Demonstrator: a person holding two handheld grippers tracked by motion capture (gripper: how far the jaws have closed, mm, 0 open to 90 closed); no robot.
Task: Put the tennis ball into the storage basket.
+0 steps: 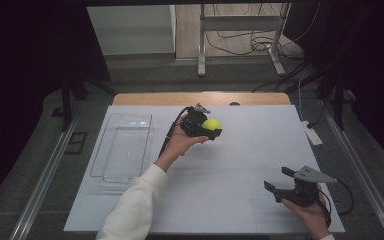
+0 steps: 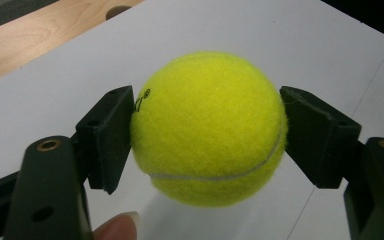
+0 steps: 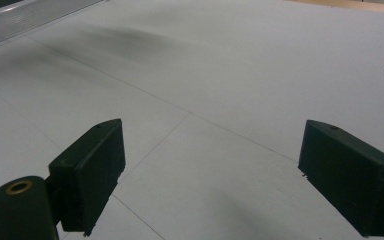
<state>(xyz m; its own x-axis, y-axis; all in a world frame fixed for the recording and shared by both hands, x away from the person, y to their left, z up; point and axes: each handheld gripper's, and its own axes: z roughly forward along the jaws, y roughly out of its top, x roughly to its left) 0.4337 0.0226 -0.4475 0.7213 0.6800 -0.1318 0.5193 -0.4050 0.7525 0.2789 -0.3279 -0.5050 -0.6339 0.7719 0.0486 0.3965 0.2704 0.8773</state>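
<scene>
- Near the table's far middle, your left gripper [image 1: 209, 129] clamps the tennis ball [image 1: 212, 124].
- Your right gripper [image 1: 279, 181] hangs spread wide, holding nothing.

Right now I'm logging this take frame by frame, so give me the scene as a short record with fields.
held object: tennis ball, yellow
left gripper: shut on the ball, a pad on each side, lifted off the table
right gripper: open, nothing between its jaws, low near the table's front right
tray: clear plastic, at the table's left, nothing in it
surface: white table cover
</scene>
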